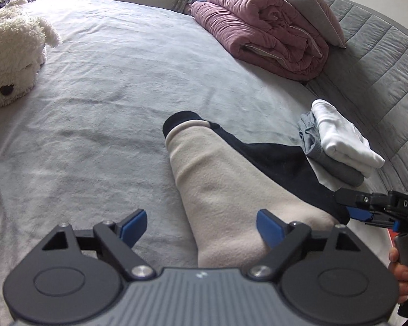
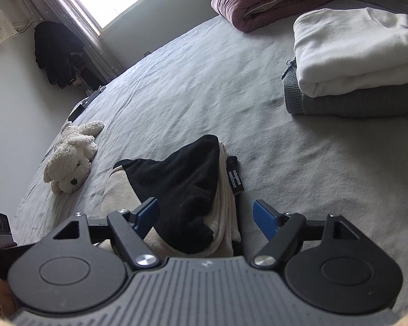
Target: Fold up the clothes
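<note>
garment: beige-and-black garment lies flat on the bed, partly folded
long axis: runs away from both grippers, toward the pillow end
left gripper: spread, pinching nothing, garment's near end between fingers
right gripper: spread, empty, over black folded edge
nearer: both at near end, judged ready to regrip
done pile: white and grey folded stack well apart

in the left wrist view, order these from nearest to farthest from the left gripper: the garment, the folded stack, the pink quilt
From the left gripper:
1. Garment, beige and black, just ahead, partly between the open fingers.
2. Folded stack, white on grey, ahead on the right.
3. Pink quilt, far right, by the headboard.
</note>
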A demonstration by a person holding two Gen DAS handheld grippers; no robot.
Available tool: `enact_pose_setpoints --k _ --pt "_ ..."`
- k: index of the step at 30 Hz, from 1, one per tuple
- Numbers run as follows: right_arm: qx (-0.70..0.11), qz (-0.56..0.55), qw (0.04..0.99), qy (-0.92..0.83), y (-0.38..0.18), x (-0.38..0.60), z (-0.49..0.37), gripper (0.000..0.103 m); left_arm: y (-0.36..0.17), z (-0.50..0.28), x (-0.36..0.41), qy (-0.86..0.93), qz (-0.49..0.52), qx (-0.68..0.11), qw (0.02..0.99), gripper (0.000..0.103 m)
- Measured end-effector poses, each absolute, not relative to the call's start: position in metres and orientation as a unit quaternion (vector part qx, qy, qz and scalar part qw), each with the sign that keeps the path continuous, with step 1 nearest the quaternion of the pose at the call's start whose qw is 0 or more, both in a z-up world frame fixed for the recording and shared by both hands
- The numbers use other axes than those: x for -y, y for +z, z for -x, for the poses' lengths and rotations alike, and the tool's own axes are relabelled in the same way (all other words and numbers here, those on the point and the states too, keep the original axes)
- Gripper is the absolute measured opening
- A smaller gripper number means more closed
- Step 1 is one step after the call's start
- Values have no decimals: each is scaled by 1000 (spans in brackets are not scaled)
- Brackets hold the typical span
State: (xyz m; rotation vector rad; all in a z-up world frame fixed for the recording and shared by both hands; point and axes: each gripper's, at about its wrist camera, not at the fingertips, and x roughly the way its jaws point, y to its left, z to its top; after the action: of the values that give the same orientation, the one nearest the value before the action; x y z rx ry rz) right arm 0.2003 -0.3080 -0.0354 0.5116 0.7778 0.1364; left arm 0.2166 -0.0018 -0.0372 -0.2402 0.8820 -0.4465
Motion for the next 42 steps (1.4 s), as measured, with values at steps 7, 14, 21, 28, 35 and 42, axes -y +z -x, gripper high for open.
enact_pose_setpoints --k 7,14,21,28,35,42 --pt "-407 -239 878 77 -37 305 -205 95 -48 -225 -8 -239 173 -445 846 90" --pt "-413 -302 853 105 -55 318 -212 97 -66 -233 -12 -284 255 -446 810 84" --pt "-387 -416 812 135 -83 341 -216 95 -85 -240 -17 -295 339 -447 774 65" --pt "-362 -419 821 143 -89 328 -220 82 -92 -239 -8 -292 366 -429 772 61" --pt "-347 -357 860 115 -83 300 -221 64 -95 -241 -9 -284 381 -423 771 49" --pt "-342 -329 873 107 -69 293 -222 57 -85 -236 -9 -283 375 -403 785 45"
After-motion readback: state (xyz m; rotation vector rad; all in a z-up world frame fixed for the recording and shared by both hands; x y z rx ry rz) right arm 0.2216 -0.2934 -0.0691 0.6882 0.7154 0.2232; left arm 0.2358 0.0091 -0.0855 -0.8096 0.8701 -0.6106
